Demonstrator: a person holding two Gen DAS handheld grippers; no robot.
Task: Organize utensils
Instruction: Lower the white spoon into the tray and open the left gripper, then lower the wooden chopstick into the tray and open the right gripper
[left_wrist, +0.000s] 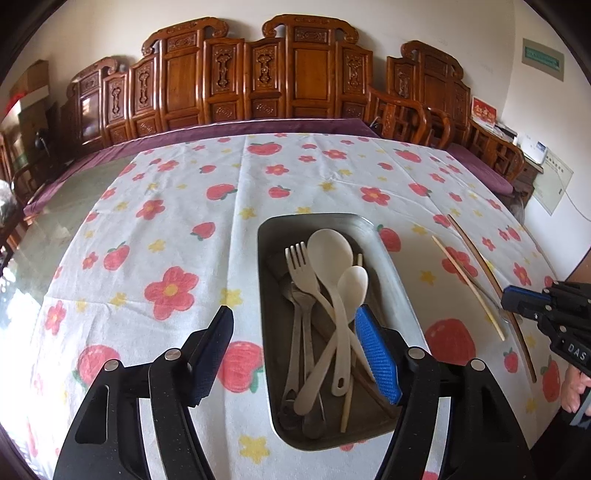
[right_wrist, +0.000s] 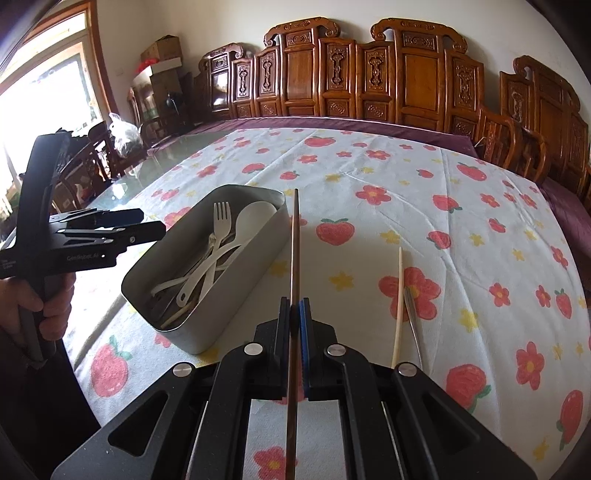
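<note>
Our right gripper (right_wrist: 295, 314) is clamped on a brown chopstick (right_wrist: 294, 251) just right of the metal box (right_wrist: 236, 295), which holds a white fork (left_wrist: 301, 266) and spoons (left_wrist: 328, 251). Our left gripper (left_wrist: 295, 332) stands open over the box, empty. Right of the box a pale chopstick (right_wrist: 398, 306) lies on the strawberry tablecloth (right_wrist: 461, 229)

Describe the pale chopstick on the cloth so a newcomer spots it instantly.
Start at the grey metal tin on the strawberry-print tablecloth. To its right lies a pale cream chopstick beside a metal utensil handle. Unlike the dark brown chopstick, it lies ungripped.
</note>
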